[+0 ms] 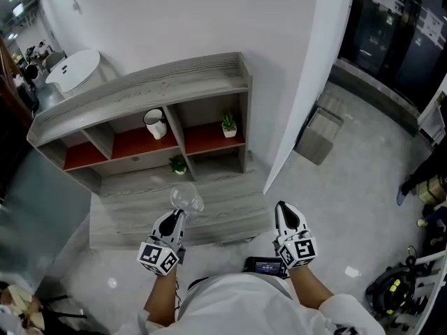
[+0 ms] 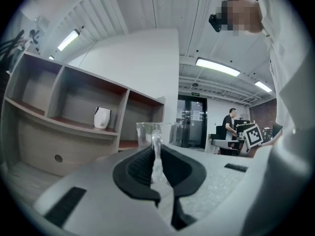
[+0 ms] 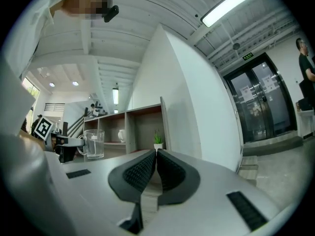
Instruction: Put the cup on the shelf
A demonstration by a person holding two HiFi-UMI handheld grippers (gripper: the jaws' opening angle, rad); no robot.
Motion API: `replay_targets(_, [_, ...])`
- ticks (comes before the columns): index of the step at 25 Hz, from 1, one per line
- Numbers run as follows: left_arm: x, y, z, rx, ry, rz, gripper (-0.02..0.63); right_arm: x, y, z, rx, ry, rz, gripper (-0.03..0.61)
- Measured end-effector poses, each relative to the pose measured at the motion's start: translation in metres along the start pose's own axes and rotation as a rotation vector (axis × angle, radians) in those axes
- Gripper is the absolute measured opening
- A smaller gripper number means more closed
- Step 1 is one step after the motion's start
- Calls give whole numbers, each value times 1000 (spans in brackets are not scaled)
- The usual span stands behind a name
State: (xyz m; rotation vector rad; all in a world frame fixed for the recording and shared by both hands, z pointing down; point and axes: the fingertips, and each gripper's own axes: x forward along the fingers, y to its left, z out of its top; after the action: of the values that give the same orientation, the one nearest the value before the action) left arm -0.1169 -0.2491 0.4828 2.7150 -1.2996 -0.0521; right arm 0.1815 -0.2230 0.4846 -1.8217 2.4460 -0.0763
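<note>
1. My left gripper (image 1: pixel 176 216) was clamped on the handle of the clear cup (image 1: pixel 186 199), which hung in the air, well short of the shelf (image 1: pixel 140 93).
2. My right gripper (image 1: pixel 283 209) was closed on nothing; I judged it best held off to the side.
3. I would aim for bare board beside the white mug (image 1: pixel 155 123), going in level and clear of the small plant (image 1: pixel 228 125).
4. A handle grip may let the cup swing, so I would go slowly and release only once the base sat flat.
</note>
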Motion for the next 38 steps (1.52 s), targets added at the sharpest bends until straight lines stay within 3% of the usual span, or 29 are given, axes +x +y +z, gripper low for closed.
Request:
replay_targets(14, [27,-16,7,10,-23,180,28,46,-35,-9,38,11,199,35])
replay_targets(28, [68,0,42,76,-44,205,28,102,-15,3,31,-18,319,35])
replay_targets(38, [113,24,65,101,-47,173,28,144,-1,31,4,-80,335,35])
